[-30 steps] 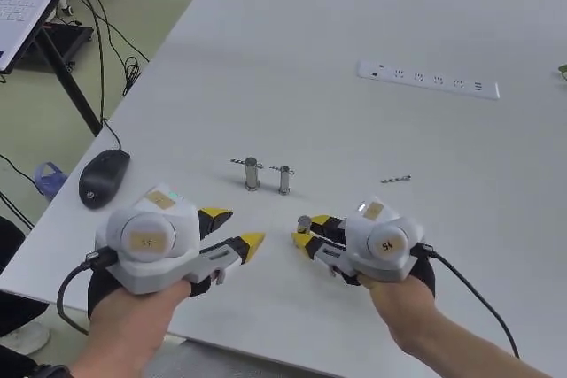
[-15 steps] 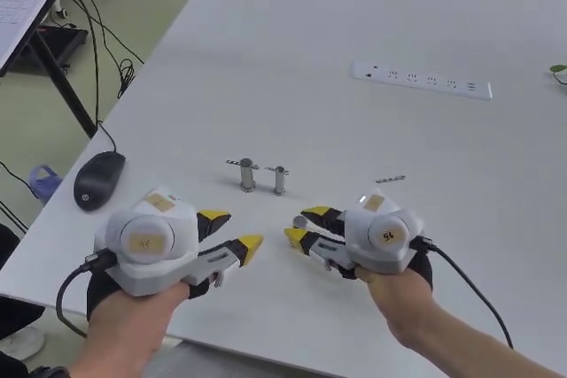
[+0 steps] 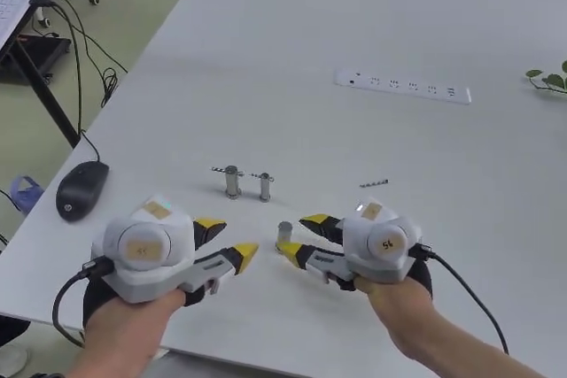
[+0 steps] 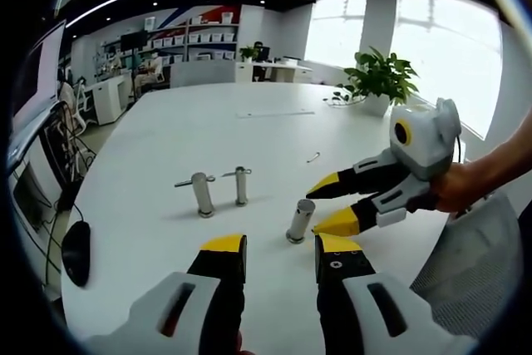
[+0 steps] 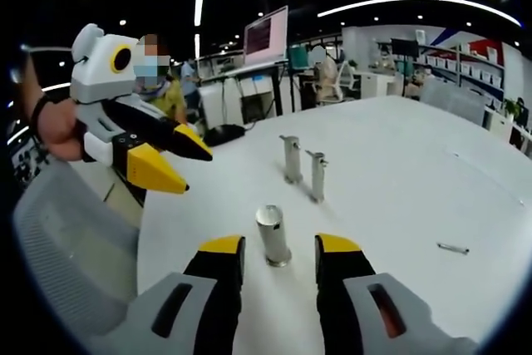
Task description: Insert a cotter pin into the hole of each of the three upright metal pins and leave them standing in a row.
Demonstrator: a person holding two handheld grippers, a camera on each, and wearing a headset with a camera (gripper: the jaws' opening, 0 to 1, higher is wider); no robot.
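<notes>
Plainly, the bare metal pin is the 1 piece left without a cotter pin. It stands upright on the table, its long axis vertical, at the mouth of the right gripper. That gripper's jaws are spread wide and grasp nothing. In the right gripper view the pin rises just ahead of the gap between the 2 jaws, and I cannot tell whether the nearer jaw tip touches it. The left gripper is likewise released and empty. It points at the pin from the other side, with the pin ahead and slightly to the right of its jaws in its own view.

Farther back stand the 2 finished pins, close together in a short row, each with a cotter pin through its top. The bare pin sits well apart from them, toward the person.

The loose cotter pin lies flat on the table, off to the right and beyond the right gripper, its long axis running roughly left to right. The right gripper is clearly the nearer one, so it seems the natural one to fetch it while the left steadies the upright pin. The pin's hole is too small to make out.

A mouse and a power strip lie well clear.
</notes>
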